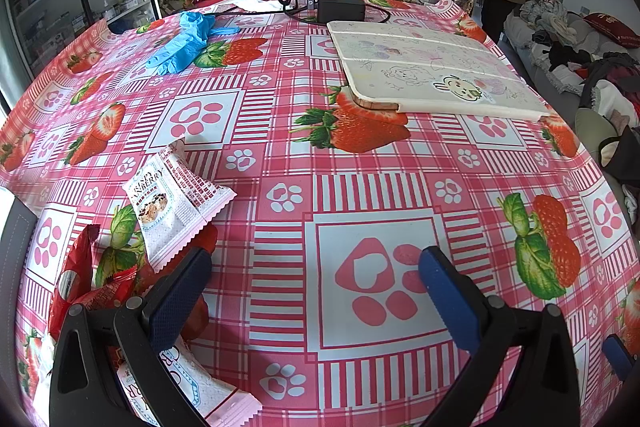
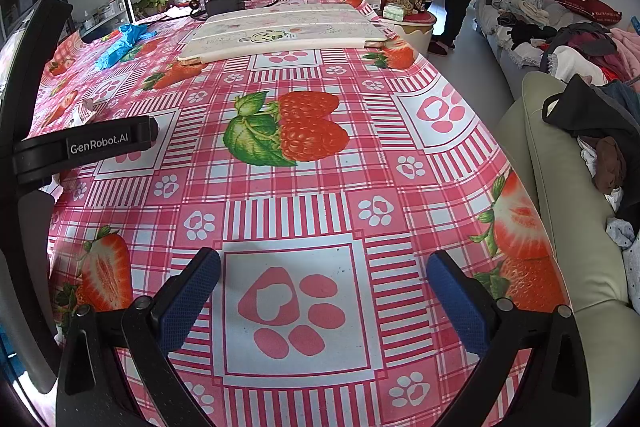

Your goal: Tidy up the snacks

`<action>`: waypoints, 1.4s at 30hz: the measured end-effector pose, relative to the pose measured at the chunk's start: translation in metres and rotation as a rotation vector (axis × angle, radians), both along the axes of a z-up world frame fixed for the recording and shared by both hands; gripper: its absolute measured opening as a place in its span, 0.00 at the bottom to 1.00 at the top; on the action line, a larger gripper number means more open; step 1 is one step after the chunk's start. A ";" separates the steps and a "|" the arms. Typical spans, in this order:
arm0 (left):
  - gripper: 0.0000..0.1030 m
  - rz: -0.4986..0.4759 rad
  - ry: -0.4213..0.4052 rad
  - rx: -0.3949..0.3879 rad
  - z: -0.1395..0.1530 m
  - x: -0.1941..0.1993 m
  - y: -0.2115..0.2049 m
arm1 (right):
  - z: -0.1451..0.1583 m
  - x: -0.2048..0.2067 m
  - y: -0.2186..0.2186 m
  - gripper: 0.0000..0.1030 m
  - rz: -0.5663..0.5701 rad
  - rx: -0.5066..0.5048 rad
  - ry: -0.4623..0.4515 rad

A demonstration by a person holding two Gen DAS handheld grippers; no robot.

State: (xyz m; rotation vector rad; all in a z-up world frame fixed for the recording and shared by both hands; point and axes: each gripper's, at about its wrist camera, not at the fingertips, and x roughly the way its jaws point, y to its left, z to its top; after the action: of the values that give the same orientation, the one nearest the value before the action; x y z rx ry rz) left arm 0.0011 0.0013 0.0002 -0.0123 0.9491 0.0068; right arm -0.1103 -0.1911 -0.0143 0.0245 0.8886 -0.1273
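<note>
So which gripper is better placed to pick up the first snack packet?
Left. The left gripper is open, with the white cranberry packet and red packet just beside its left finger. The right gripper is open over bare tablecloth.

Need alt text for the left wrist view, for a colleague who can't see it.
The open left hand-held gripper hovers over a strawberry-print tablecloth, holding nothing. White snack packets and red packets lie at its left; blue gloves and a white folded mat sit farther back.
</note>
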 end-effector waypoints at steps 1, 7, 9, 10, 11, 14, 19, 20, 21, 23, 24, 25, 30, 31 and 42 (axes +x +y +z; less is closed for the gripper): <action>1.00 0.000 0.000 0.000 0.000 0.000 0.000 | 0.000 0.000 0.000 1.00 0.000 0.000 0.000; 1.00 0.000 0.000 0.000 0.000 0.000 0.000 | 0.000 0.000 0.000 1.00 0.000 0.000 0.000; 1.00 0.000 0.000 0.000 0.000 0.000 0.001 | 0.000 0.000 0.000 1.00 0.000 0.000 0.000; 1.00 0.000 0.001 -0.001 0.000 0.000 0.000 | 0.000 0.000 0.000 1.00 0.000 0.000 0.000; 1.00 -0.004 0.013 0.001 0.000 0.000 0.000 | 0.000 0.000 0.000 1.00 0.000 0.000 0.000; 1.00 -0.022 0.115 -0.010 0.002 0.004 0.003 | 0.000 0.000 0.000 1.00 0.000 0.000 0.000; 1.00 -0.067 0.280 -0.019 0.005 0.014 -0.001 | 0.000 -0.001 0.000 1.00 0.000 0.000 0.000; 1.00 -0.086 0.311 -0.049 0.010 0.010 0.000 | 0.000 -0.001 0.000 1.00 0.000 0.001 0.001; 1.00 -0.108 0.294 -0.078 0.022 0.000 0.001 | 0.000 -0.001 0.000 1.00 0.001 0.001 0.002; 1.00 -0.171 0.224 -0.080 0.047 -0.021 0.004 | 0.000 -0.001 0.000 1.00 0.009 0.000 0.013; 1.00 -0.212 0.179 -0.066 0.062 -0.036 0.008 | 0.001 0.000 0.000 1.00 0.017 -0.001 0.038; 1.00 -0.242 0.133 -0.046 0.076 -0.054 0.017 | 0.002 0.001 0.000 1.00 0.014 -0.002 0.082; 1.00 -0.288 0.080 0.124 0.093 -0.109 0.074 | 0.033 -0.024 0.040 1.00 0.112 0.082 0.132; 1.00 -0.277 0.091 0.105 0.085 -0.119 0.088 | 0.039 -0.027 0.055 1.00 0.156 0.072 0.136; 1.00 -0.215 0.200 0.094 0.008 -0.160 0.171 | 0.014 -0.039 0.204 1.00 0.390 0.061 0.313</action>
State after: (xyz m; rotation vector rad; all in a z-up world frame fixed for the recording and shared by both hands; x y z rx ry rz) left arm -0.1585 0.1719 0.0079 0.1801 1.1452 -0.1480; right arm -0.1491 0.0127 0.0002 -0.1149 1.1925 0.2675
